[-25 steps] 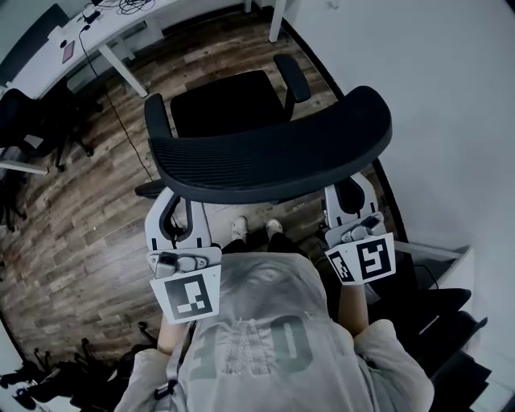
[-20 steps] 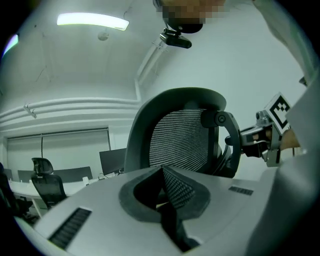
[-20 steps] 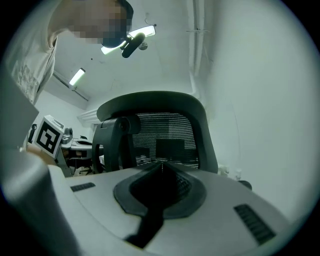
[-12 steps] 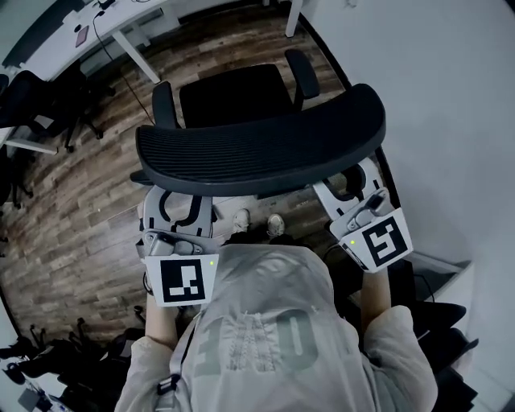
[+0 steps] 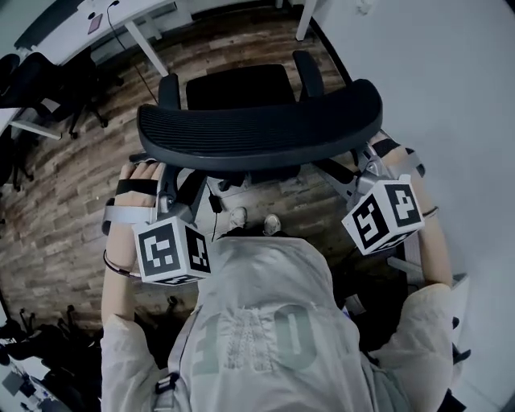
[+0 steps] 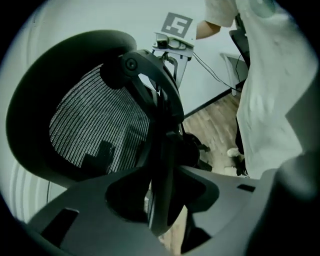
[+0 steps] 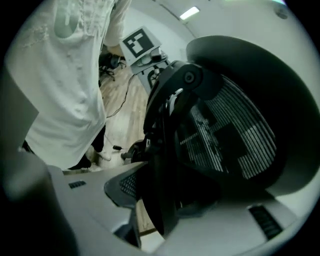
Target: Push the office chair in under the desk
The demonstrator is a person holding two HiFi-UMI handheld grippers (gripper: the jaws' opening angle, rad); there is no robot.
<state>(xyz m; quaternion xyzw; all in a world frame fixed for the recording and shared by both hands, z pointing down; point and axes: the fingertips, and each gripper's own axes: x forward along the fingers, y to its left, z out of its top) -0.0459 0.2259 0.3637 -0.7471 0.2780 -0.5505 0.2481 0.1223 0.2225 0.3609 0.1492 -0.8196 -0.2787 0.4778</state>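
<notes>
Right, in the head view the office chair point(image 5: 257, 133) stands just ahead of you, its seat facing the desk point(image 5: 121, 18) beyond it and not yet under it. Your left gripper point(image 5: 179, 193) and right gripper point(image 5: 362, 173) sit beneath the chair's backrest ends. In the left gripper view the jaws have just been opening and stand wide, with the chair's rigid back strut point(image 6: 161, 150) between them, unclasped. The right gripper view matches: jaws just opened, loose around a back strut point(image 7: 162, 165). The chair will likely roll easily but swivel, so push on the stiff frame, not the yielding mesh point(image 7: 235, 135), evenly on both sides.
</notes>
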